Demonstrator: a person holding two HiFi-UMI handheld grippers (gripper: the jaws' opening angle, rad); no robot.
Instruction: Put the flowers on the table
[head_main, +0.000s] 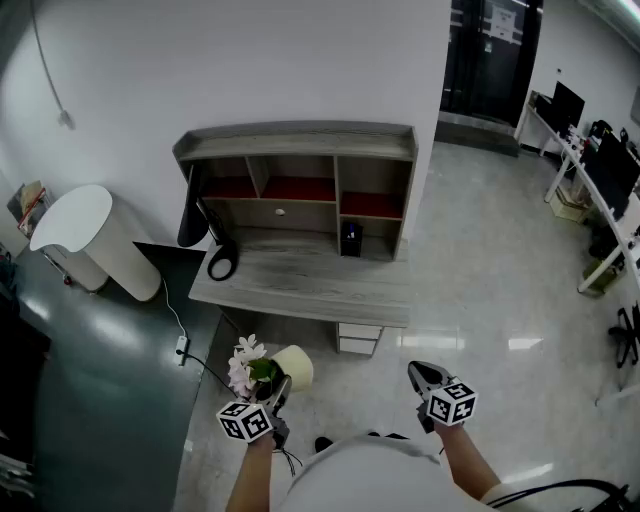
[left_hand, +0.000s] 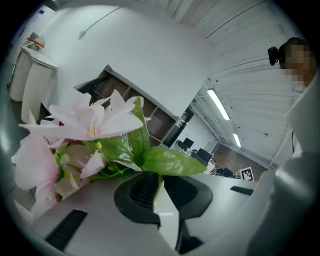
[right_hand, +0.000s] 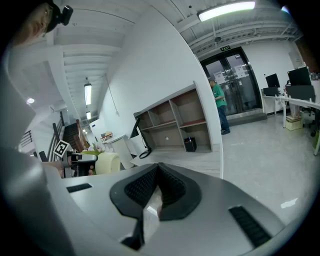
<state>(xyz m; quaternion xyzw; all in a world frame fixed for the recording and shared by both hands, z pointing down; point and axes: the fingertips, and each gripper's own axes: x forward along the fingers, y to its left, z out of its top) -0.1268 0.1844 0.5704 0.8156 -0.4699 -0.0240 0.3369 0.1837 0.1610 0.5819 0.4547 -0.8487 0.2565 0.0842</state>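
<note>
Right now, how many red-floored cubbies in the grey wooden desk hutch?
3, in the grey wooden desk hutch: left red-floored cubby, middle red-floored cubby, right red-floored cubby set slightly lower. None seems hidden.

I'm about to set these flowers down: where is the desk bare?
The desk top is bare along its front and middle, from the black loop at its left end across to its right edge, in front of the small black box. The back left is crowded: the loop and a dark leaning object. The left gripper holds the flowers.
</note>
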